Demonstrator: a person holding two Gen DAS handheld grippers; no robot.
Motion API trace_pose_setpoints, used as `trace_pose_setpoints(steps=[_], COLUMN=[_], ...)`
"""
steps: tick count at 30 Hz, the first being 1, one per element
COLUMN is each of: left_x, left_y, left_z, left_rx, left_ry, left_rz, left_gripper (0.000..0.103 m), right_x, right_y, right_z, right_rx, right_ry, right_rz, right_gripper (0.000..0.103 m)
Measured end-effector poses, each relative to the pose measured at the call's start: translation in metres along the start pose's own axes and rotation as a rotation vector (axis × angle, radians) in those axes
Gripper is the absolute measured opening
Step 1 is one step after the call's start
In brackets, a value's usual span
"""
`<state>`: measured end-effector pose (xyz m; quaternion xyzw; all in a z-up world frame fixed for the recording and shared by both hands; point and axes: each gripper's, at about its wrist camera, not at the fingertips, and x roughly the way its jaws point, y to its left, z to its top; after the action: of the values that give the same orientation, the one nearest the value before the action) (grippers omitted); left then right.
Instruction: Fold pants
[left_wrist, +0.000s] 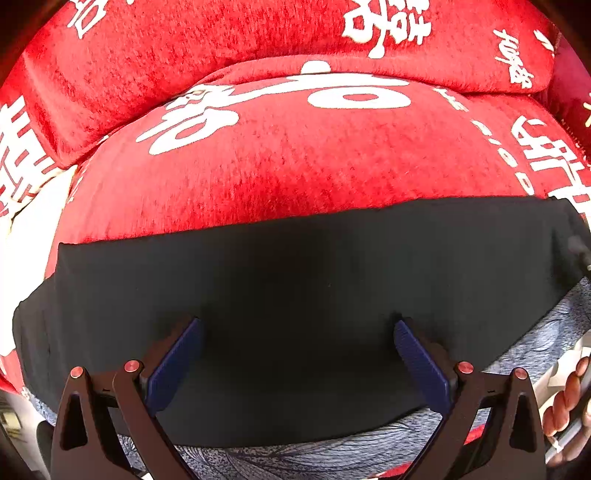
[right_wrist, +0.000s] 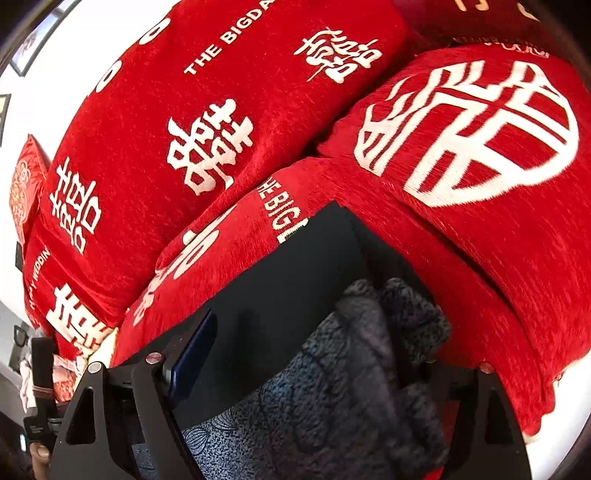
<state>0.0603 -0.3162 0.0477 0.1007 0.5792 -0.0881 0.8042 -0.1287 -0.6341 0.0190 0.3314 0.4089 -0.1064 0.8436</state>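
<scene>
1. My left gripper (left_wrist: 297, 354) hangs with its blue-padded fingers (left_wrist: 177, 365) spread wide apart, released, nothing between them. It hovers over the black, smooth fabric pants (left_wrist: 295, 280).

2. The pants lie as a flat dark band across the front of the red plush seat cushion with white characters (left_wrist: 295, 158), their near edge draped over a grey-blue leaf-patterned cloth (left_wrist: 535, 343).

3. My right gripper (right_wrist: 317, 354) is at the pants' end nearest the red cushion's side. A fuzzy dark grey knitted fabric (right_wrist: 369, 350) fills the space between its fingers and hides the right finger, so I cannot tell whether it is clamped or loose.

4. Risk: if I close the left gripper from this height, I judge it pinches only the top layer, and the fold drags crooked.

5. Risk: the fuzzy fabric may snag in the right gripper and come along with the pants.

6. Risk: the slick pants may slide off the cushion's front edge when pulled.
</scene>
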Motion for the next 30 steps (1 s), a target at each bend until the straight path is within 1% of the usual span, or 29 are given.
trace_pose_setpoints(steps=[1,2,3,5,6,7,8,9,11,12,13,15,16,17,18,19,20,22,24,26,27,28,29,30], left_x=[-0.002,-0.004,-0.005,-0.008,-0.008,-0.006,0.002,0.012,0.018,0.015,0.010,-0.003,-0.003,0.003,0.015,0.023,0.019,0.019,0.016,0.008,0.008,0.014,0.024,0.023], left_y=[-0.002,-0.005,-0.008,-0.015,-0.020,-0.023,-0.026,-0.027,-0.018,-0.016,-0.014,-0.005,-0.003,-0.003,-0.007,-0.010,-0.012,-0.014,-0.003,0.010,0.012,0.011,0.005,0.000], left_z=[0.000,0.000,0.000,-0.001,0.000,0.001,0.002,0.004,0.008,0.010,0.010,0.010,0.010,0.010,0.009,0.008,0.008,0.011,0.014,0.014,0.014,0.013,0.008,0.007], left_rx=[0.003,0.005,0.006,0.016,0.023,0.031,0.039,0.035,-0.035,-0.042,-0.057,-0.100,-0.103,-0.092,-0.066,-0.045,-0.032,0.001,-0.035,-0.105,-0.112,-0.095,-0.058,-0.028], left_ry=[-0.007,-0.011,-0.012,-0.012,-0.014,-0.010,0.017,0.055,0.079,0.095,0.093,0.032,0.029,0.055,0.105,0.109,0.064,0.068,0.099,0.073,0.065,0.083,0.119,0.082], left_rz=[-0.006,-0.015,-0.030,-0.047,-0.037,-0.014,0.033,0.054,0.010,0.008,0.006,0.000,0.012,0.028,0.041,0.043,0.046,0.053,0.005,-0.045,-0.041,-0.023,-0.009,0.009], left_gripper=[0.103,0.103,0.103,0.103,0.103,0.103,0.103,0.103,0.103,0.103,0.103,0.103,0.103,0.103,0.103,0.103,0.103,0.103,0.103,0.103,0.103,0.103,0.103,0.103], right_x=[0.000,0.000,-0.001,-0.004,-0.006,-0.009,-0.011,-0.012,-0.013,-0.013,-0.013,-0.016,-0.018,-0.019,-0.020,-0.021,-0.021,-0.025,-0.030,-0.037,-0.040,-0.042,-0.043,-0.044], right_y=[-0.001,-0.004,-0.007,-0.006,-0.003,0.003,0.008,0.013,0.025,0.030,0.034,0.039,0.041,0.042,0.044,0.046,0.049,0.060,0.076,0.099,0.112,0.123,0.133,0.143], right_z=[-0.001,-0.002,-0.004,-0.005,-0.005,-0.004,-0.003,-0.001,0.002,0.003,0.004,0.004,0.004,0.004,0.004,0.005,0.005,0.008,0.009,0.008,0.006,0.004,0.002,0.000], right_rx=[0.000,0.006,0.015,0.011,0.002,-0.019,-0.039,-0.062,-0.107,-0.129,-0.147,-0.168,-0.174,-0.179,-0.179,-0.178,-0.179,-0.201,-0.244,-0.303,-0.337,-0.366,-0.390,-0.412], right_ry=[0.013,0.027,0.032,0.030,0.026,0.014,0.004,-0.004,-0.005,-0.001,0.001,-0.003,-0.006,-0.007,-0.008,-0.008,-0.010,-0.020,-0.037,-0.059,-0.071,-0.080,-0.088,-0.094], right_rz=[-0.011,-0.007,-0.001,-0.007,-0.014,-0.024,-0.034,-0.049,-0.089,-0.113,-0.132,-0.144,-0.148,-0.154,-0.160,-0.166,-0.170,-0.184,-0.193,-0.212,-0.221,-0.227,-0.228,-0.228], right_gripper=[0.038,0.031,0.028,0.027,0.026,0.026,0.025,0.025,0.025,0.025,0.025,0.025,0.025,0.025,0.025,0.025,0.025,0.025,0.024,0.024,0.024,0.024,0.024,0.024])
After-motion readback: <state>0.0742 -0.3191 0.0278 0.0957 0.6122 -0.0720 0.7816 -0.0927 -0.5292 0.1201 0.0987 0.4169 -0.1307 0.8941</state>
